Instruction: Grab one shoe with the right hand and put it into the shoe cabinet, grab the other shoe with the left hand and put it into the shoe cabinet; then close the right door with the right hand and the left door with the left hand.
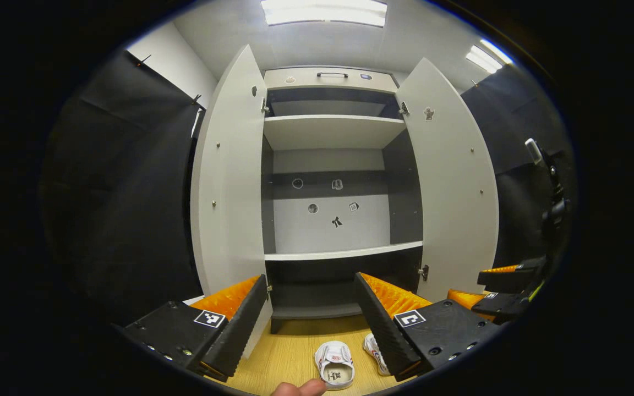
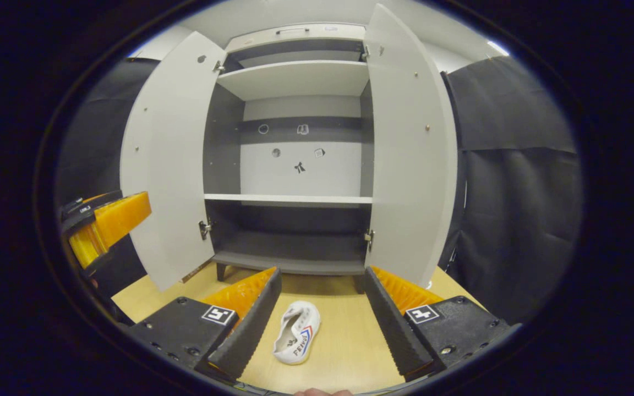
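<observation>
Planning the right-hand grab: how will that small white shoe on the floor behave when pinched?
The white shoe looks small and low, so probably light. Its upper looks like soft fabric, so it will likely squash between the fingers of the right hand-held gripper. It lies tipped on its side on the smooth wooden floor, so a push may slide it.

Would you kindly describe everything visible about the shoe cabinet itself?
The tall white shoe cabinet stands upright on the light wooden floor, raised on short dark legs. Both white doors, left and right, are swung wide open on metal hinges. Inside, white shelves cross a dark grey interior with a white back panel bearing small stickers. A dark handle sits on the top panel. All visible shelves are bare; neither gripper touches the cabinet.
</observation>
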A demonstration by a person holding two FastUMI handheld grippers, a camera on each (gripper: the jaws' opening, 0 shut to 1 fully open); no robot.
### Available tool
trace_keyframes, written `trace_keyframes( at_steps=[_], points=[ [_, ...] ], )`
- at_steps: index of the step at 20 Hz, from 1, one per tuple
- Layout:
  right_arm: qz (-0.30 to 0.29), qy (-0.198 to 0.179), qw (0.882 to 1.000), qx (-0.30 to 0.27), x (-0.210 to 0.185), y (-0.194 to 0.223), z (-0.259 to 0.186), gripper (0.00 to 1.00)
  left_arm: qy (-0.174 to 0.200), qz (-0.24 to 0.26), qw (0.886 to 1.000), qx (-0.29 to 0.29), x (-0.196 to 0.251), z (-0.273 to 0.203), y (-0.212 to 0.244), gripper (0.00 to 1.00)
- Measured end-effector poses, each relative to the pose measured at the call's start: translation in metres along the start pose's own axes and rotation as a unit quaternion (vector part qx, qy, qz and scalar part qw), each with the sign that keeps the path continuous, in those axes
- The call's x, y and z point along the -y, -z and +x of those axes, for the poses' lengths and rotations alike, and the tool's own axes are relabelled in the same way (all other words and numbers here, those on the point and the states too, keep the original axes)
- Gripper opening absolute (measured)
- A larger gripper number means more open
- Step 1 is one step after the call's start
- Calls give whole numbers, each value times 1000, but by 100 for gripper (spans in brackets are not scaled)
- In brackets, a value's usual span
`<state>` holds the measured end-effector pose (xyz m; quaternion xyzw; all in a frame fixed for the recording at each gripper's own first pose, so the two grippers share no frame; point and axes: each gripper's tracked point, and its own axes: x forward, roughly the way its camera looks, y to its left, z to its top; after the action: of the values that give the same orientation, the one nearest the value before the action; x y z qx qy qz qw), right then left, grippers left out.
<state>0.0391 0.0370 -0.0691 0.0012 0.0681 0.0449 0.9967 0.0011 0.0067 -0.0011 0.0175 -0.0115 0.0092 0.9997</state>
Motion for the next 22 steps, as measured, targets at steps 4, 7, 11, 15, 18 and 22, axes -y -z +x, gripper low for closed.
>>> trace_keyframes(
  at_steps=[4,7,11,15,18,22],
  points=[
    [8,-12,1000,-9,-13,8,8,94,-8,0,1000,-1,-8,0,2,95],
    [11,-8,1000,-1,-11,4,11,94,-10,-2,1000,-1,-10,1,4,95],
    [18,-3,1000,13,-5,-7,8,94,-8,-4,1000,5,-8,3,-1,95],
    [14,4,1000,26,2,-15,5,98,-5,0,1000,10,-2,3,-5,95],
    [11,8,999,29,5,-17,6,98,1,-4,1000,12,3,3,-6,95],
    [17,4,1000,23,1,-13,9,98,0,-2,1000,11,2,1,-6,95]
  ],
)
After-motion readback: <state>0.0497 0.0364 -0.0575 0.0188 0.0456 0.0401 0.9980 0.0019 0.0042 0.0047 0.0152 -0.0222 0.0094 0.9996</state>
